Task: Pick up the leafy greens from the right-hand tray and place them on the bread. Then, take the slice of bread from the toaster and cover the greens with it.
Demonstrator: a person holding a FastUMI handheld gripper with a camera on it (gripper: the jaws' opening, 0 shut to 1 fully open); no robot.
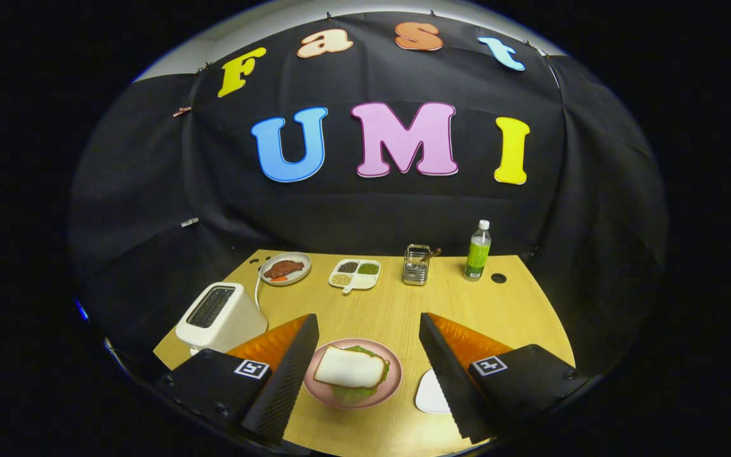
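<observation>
A slice of white bread [349,369] lies on top of leafy greens [354,394], whose green edge sticks out from under it, on a pink plate [388,391]. The plate sits between my two fingers. My gripper [365,346] is open and holds nothing, hovering above the plate with its fingers [290,371] spread wide. The white toaster [218,315] stands beyond the left finger; its slots look dark and I cannot make out bread in them. A white tray [430,393] peeks out beside the right finger, partly hidden by it.
At the back of the wooden table [397,304] stand a grey plate with meat [285,268], a white divided dish of beans [355,273], a metal holder [416,264] and a green bottle [478,251]. The toaster's cord runs toward the grey plate.
</observation>
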